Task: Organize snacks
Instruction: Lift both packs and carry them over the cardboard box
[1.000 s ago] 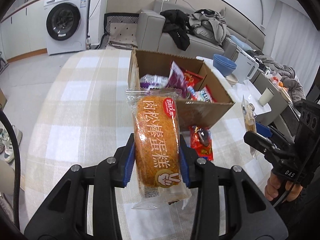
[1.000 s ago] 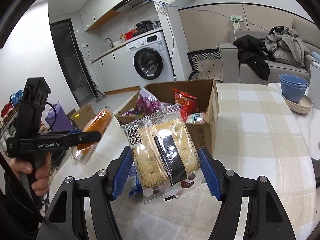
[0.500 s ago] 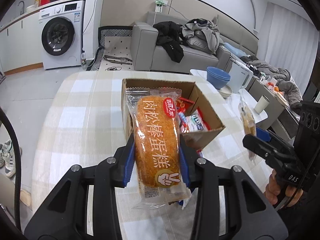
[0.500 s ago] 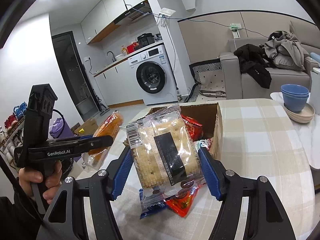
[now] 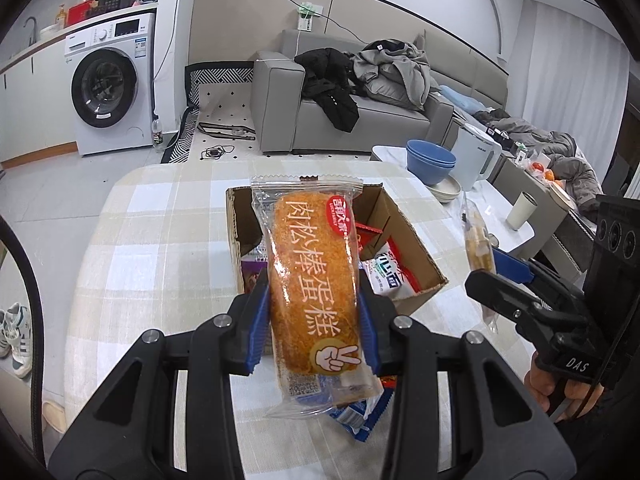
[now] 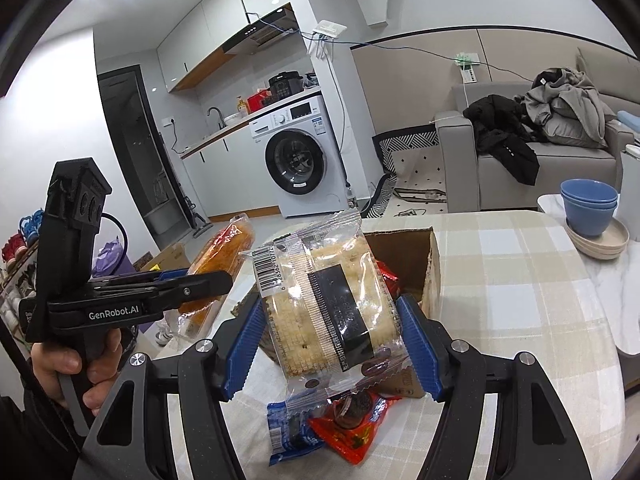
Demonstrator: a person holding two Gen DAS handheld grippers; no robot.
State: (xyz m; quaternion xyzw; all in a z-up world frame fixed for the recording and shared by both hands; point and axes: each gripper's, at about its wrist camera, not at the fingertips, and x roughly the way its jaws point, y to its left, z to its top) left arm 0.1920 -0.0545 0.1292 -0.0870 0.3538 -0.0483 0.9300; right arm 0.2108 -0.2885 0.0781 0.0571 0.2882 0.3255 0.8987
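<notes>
Gripping snacks: left gripper [image 5: 314, 328] orange cake [image 5: 312, 280], right gripper [image 6: 332, 344] crackers [image 6: 332, 300].

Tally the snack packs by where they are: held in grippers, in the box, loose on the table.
Held in grippers: 2, cake in left gripper, crackers in right gripper
In the box, as far as visible: 3, purple pack, white pack, red pack
Loose on the table: 2, blue pack, red cookie pack
Total: 7
</notes>
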